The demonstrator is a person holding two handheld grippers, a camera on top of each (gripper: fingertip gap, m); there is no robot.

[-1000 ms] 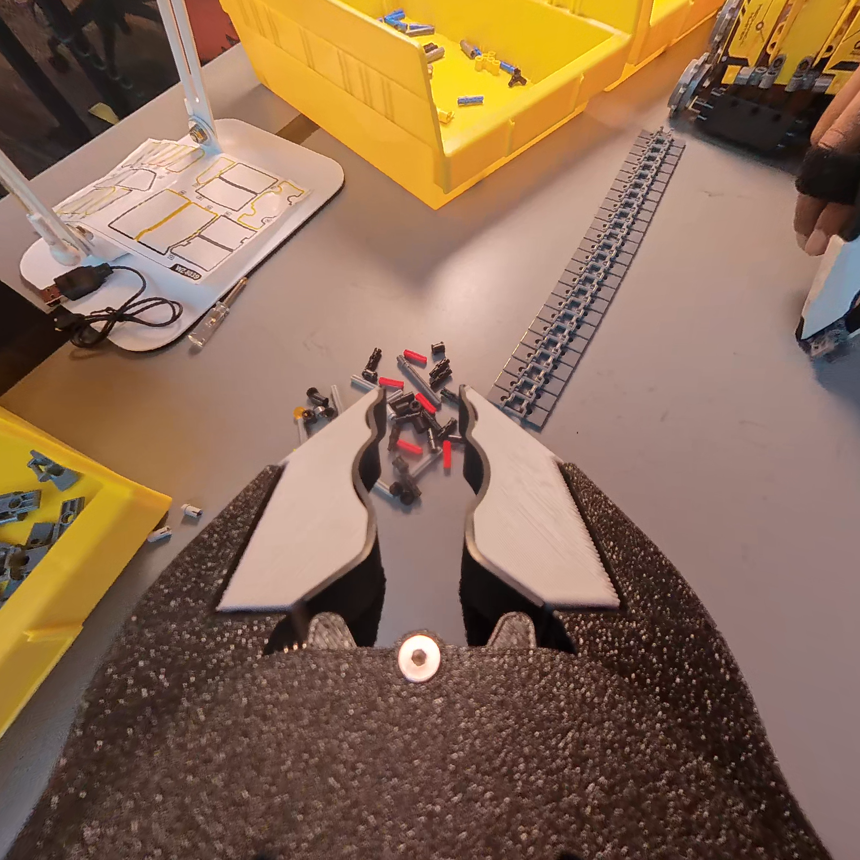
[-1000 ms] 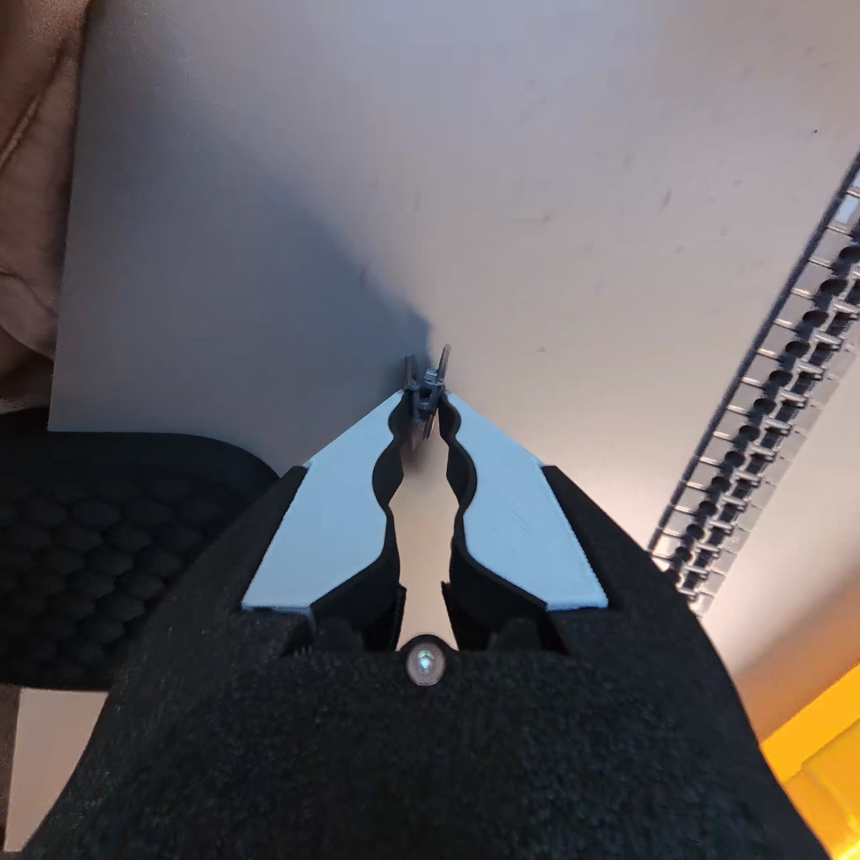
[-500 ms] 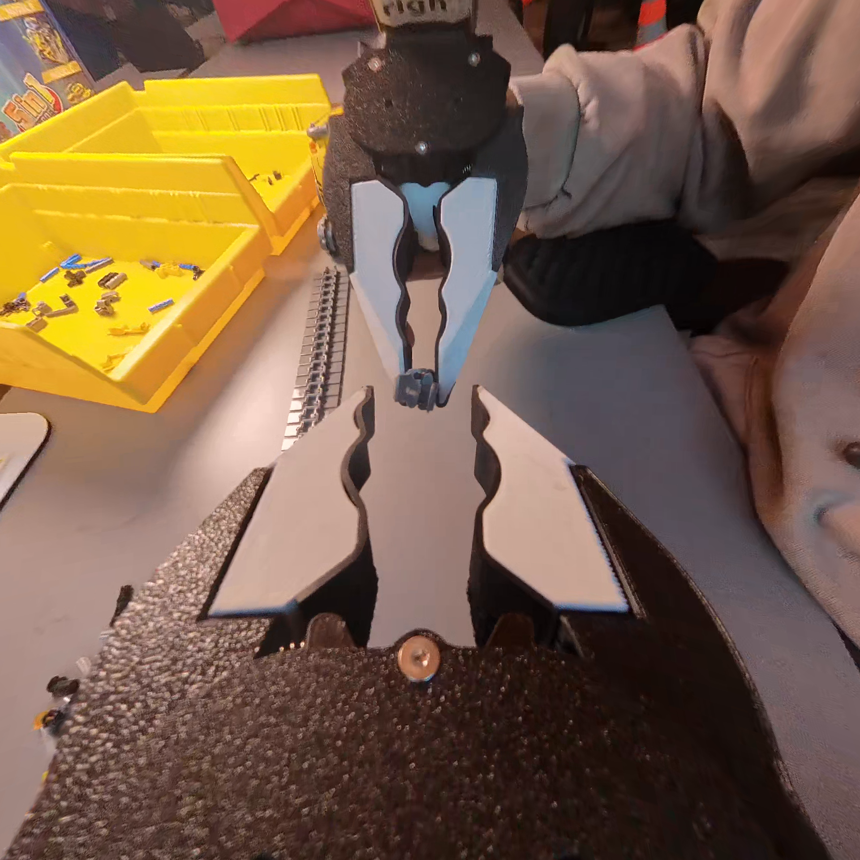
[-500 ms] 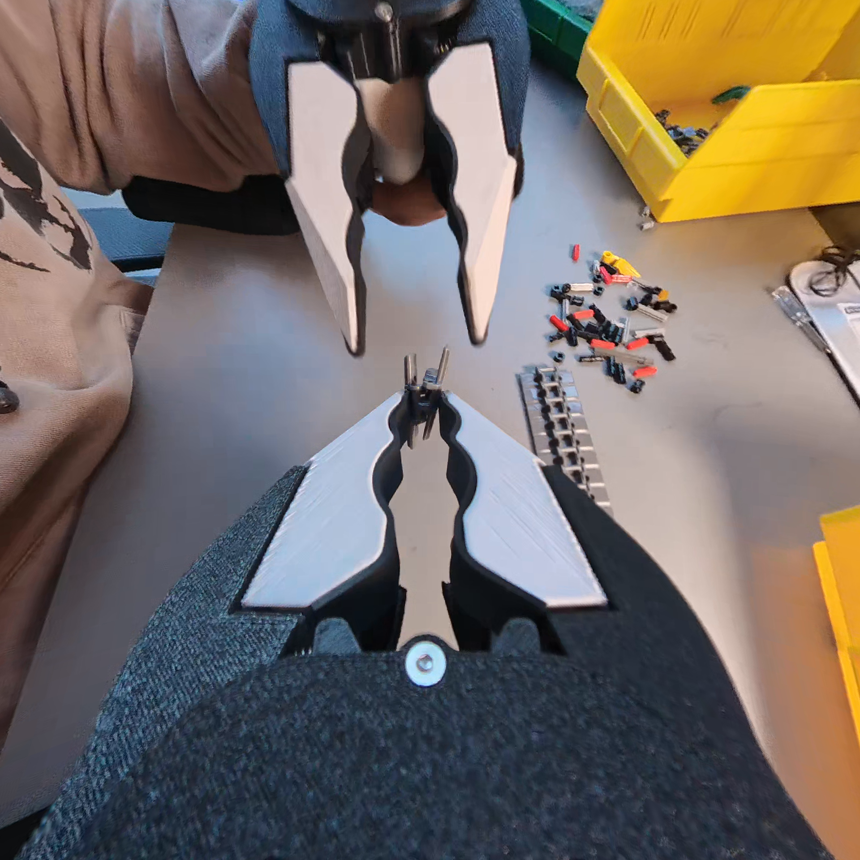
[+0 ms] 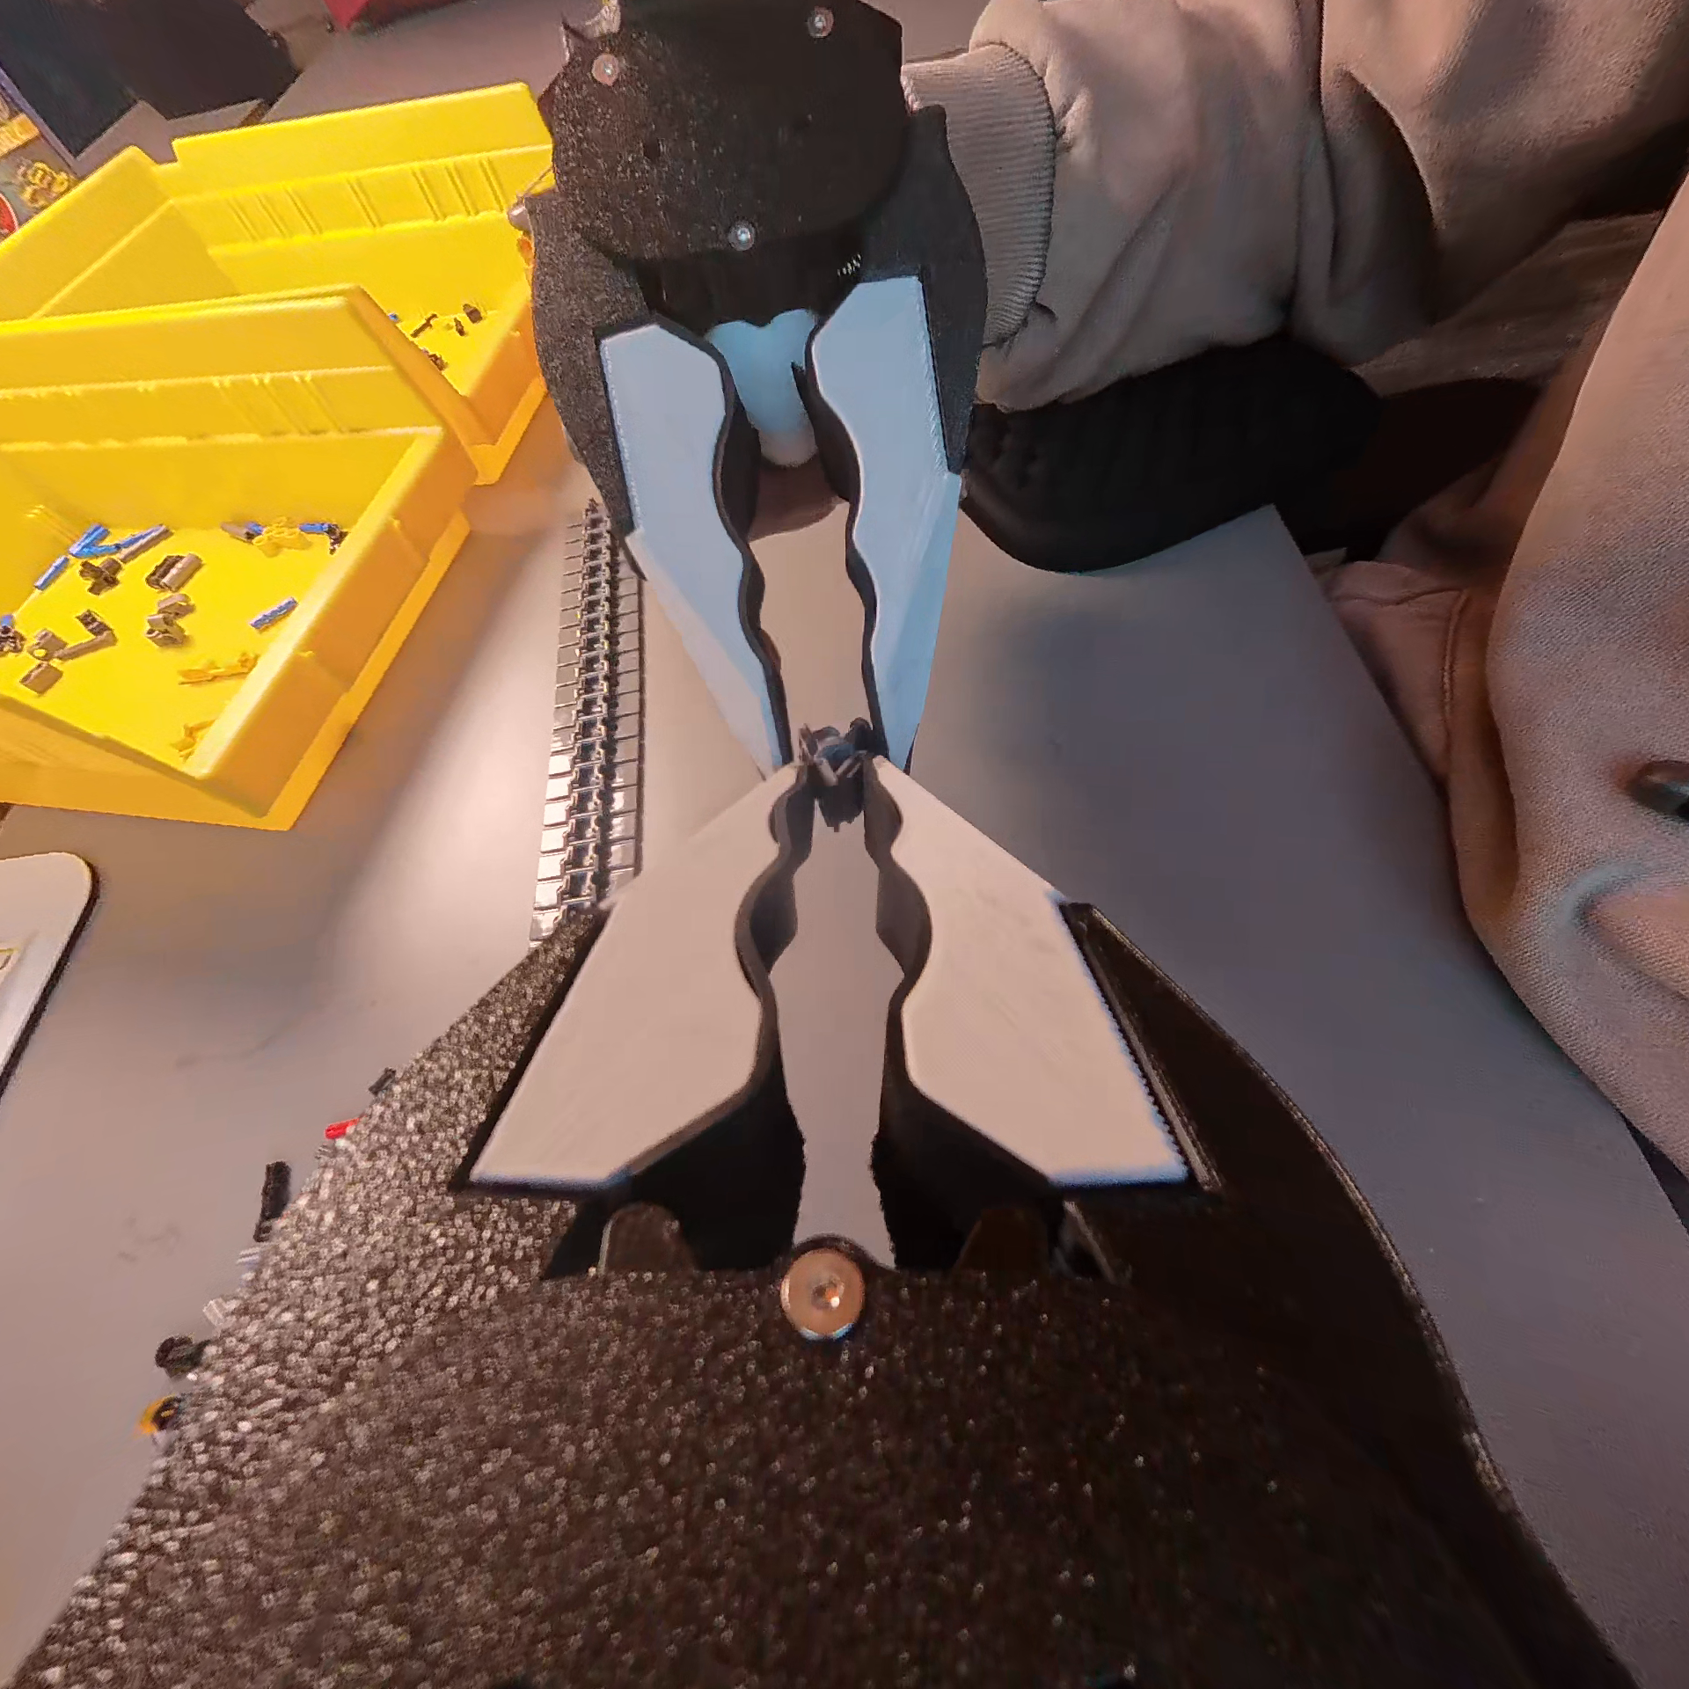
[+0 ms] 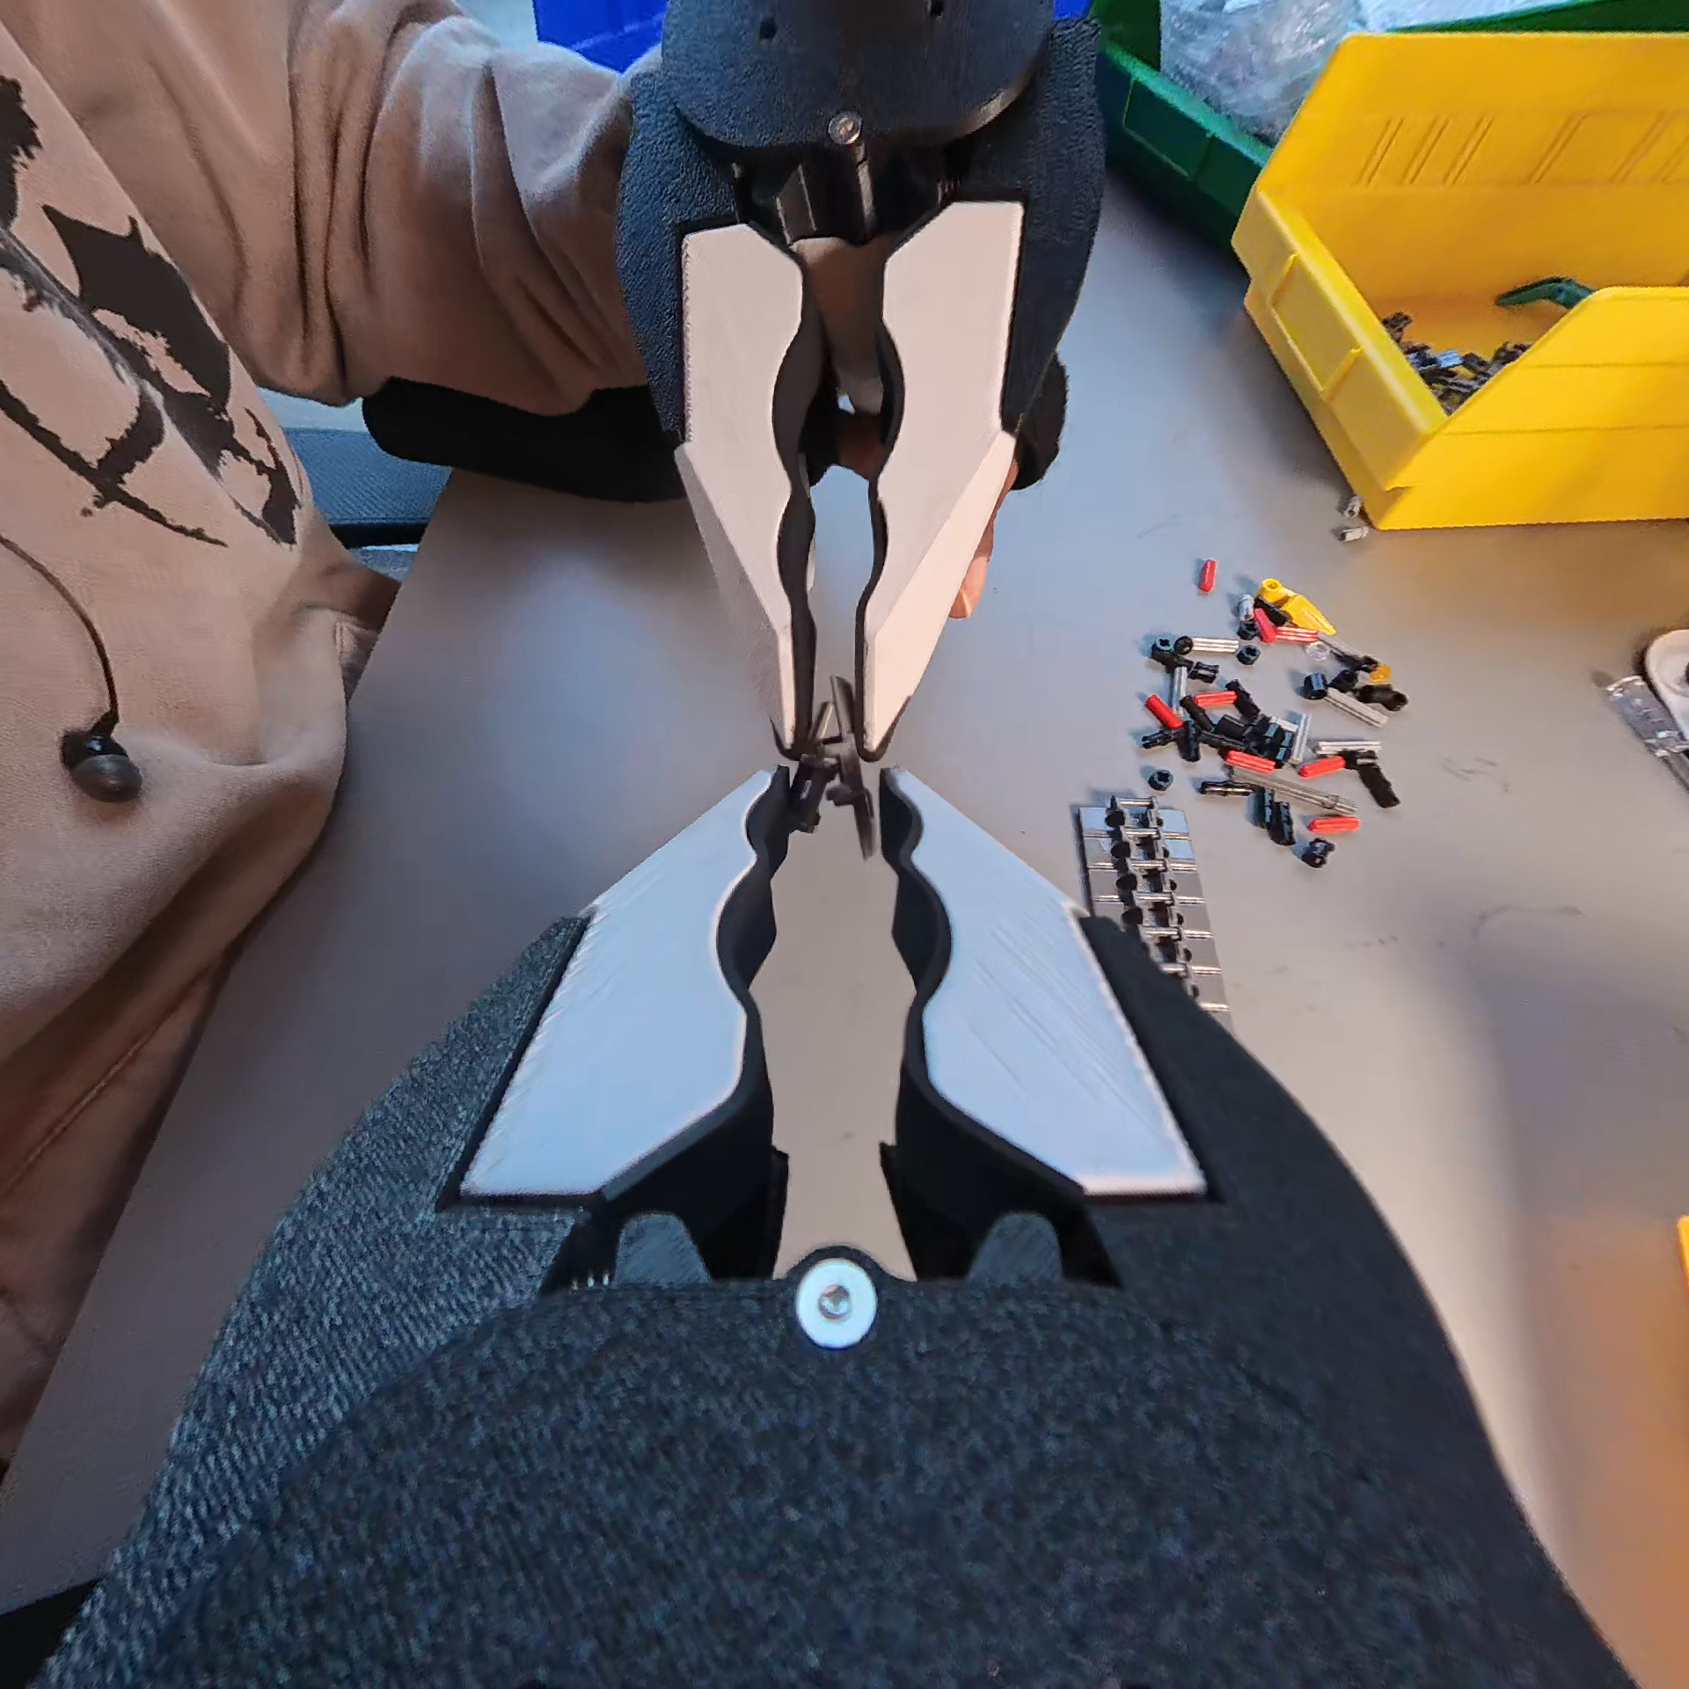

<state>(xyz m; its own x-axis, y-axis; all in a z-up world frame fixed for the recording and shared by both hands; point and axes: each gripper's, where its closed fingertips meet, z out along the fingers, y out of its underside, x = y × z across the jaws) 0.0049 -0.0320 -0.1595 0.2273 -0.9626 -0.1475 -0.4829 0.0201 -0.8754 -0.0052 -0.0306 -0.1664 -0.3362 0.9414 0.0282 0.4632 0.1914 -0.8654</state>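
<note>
A small dark grey toy-brick piece (image 5: 833, 766) hangs above the grey table (image 5: 1142, 823) between both grippers, which meet tip to tip. My left gripper (image 5: 833, 779) is shut on the piece; in the right wrist view it (image 6: 832, 742) comes in from the top and pinches the piece (image 6: 839, 727). My right gripper (image 6: 833, 784) has its jaws parted a little around the near end of the piece, and its fingers are blurred. In the left wrist view the right gripper (image 5: 836, 745) points toward me.
A grey toy track strip (image 5: 594, 731) lies on the table and shows again in the right wrist view (image 6: 1152, 905). Loose black, red and grey pins (image 6: 1280, 722) lie right of it. Yellow bins (image 5: 228, 567) (image 6: 1462, 384), a green bin (image 6: 1179, 137), a white lamp base (image 5: 37, 960) and a person's sleeves border the space. The grippers are tip to tip, or close to it.
The left gripper swung from the pin pile to face the right gripper, then closed on the piece. The right gripper's jaws have widened slightly.
</note>
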